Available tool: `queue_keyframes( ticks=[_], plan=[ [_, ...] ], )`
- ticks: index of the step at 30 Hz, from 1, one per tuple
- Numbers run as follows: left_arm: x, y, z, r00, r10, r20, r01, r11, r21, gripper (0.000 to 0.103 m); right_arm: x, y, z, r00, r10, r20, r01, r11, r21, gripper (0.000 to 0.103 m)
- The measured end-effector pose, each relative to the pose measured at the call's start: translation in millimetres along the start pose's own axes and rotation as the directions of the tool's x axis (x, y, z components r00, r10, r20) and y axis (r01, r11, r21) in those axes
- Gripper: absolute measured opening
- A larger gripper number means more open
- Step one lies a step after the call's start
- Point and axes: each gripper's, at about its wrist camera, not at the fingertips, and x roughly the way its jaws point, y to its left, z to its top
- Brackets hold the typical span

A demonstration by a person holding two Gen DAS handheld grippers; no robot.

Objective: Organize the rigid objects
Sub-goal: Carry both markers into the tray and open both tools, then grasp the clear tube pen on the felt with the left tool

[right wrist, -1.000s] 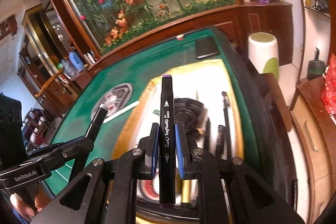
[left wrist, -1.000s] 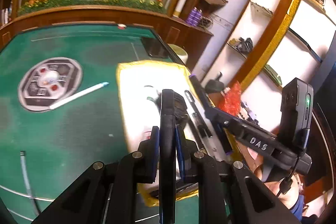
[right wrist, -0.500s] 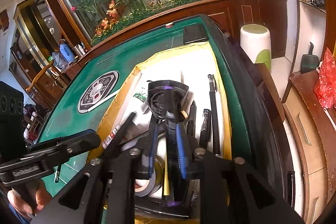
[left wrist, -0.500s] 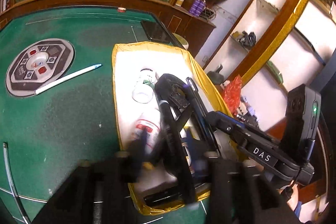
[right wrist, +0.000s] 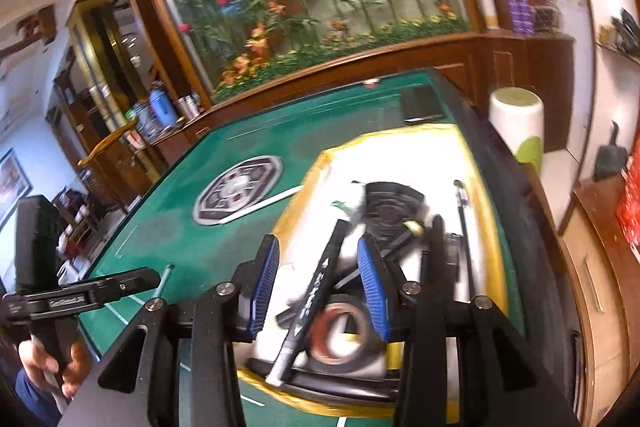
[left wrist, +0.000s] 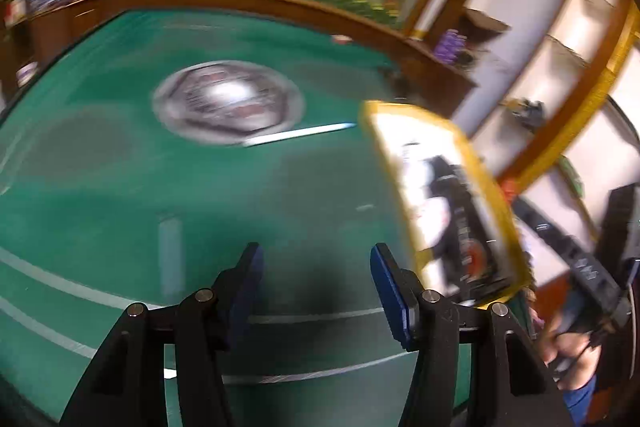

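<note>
Where your left wrist view blurs, it shows mostly bare green table (left wrist: 120,187); your right wrist view alone shows the tray's contents clearly.

Table: one, green felt with white lines, a round grey emblem (right wrist: 239,195) at its middle and a dark phone-like slab (right wrist: 423,103) at its far edge, seen only from the right.

Tray (right wrist: 486,187): one, yellow-rimmed, white inside, on the table's right part; in the left view it sits smeared at the right edge (left wrist: 472,155).

Tray contents, right view: one black round-bodied item (right wrist: 394,203); one roll of tape (right wrist: 340,331) at the near end; one black marker (right wrist: 316,291) with white printing and a pale tip, lying slantwise, below and between your right jaws but free of both pads; about three slim dark pens (right wrist: 464,227) along the right side, count uncertain through blur.

Loose on the felt: one white pen (left wrist: 298,134) beside the emblem.

Your left gripper (left wrist: 316,283): jaws have just been opening, now apart about halfway, nothing between them, over bare felt.

Your right gripper (right wrist: 318,275): jaws have just been opening, now moderately apart, gripping nothing.

Your hand (right wrist: 44,363) on the left gripper's handle shows only in the right view.
</note>
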Motion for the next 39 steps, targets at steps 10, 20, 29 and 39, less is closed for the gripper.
queue_keyframes(
  ticks=[10,20,29,39],
  plan=[
    [21,39,-33,0.975,0.199,-0.099,-0.194,0.979,0.055,0.059,39,62,1,0.985,0.14,-0.105,-0.147,0.987,-0.063,0.04],
    [14,62,-35,0.951,0.307,-0.029,-0.301,0.946,0.122,0.012,120,125,55,0.956,0.085,-0.281,-0.125,0.984,-0.129,0.068],
    [9,72,-40,0.958,0.285,0.023,-0.286,0.952,0.114,0.012,277,137,67,0.863,-0.175,-0.474,0.051,0.964,-0.262,0.033],
    [4,86,-37,0.981,0.195,0.018,-0.195,0.98,0.046,0.012,228,150,20,0.817,-0.169,-0.552,-0.036,0.94,-0.34,0.03]
  ],
)
